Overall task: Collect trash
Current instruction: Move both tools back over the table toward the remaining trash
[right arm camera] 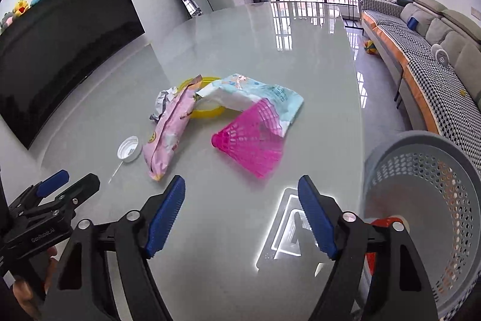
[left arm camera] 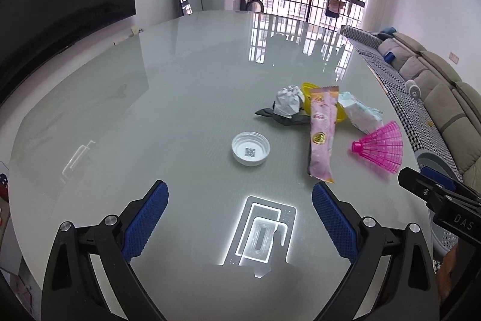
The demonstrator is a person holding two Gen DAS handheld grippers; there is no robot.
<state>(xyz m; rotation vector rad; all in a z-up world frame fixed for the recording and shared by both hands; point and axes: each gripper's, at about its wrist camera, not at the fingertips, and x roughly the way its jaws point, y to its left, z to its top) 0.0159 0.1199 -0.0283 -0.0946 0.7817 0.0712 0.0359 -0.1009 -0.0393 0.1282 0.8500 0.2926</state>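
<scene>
You're on the approach: right gripper [right arm camera: 241,211] and left gripper [left arm camera: 239,217] both spread, empty. Next, straddle the pink shuttlecock [right arm camera: 254,148], pinch, then carry to the basket [right arm camera: 421,200].

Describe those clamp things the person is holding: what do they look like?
Both tongs look alike: the left tongs and right tongs have matte black plastic arms with silver round pins at the joints and blue ribbed pads on the inner faces. White lettering marks each black body. No cables or sleeves show.
</scene>
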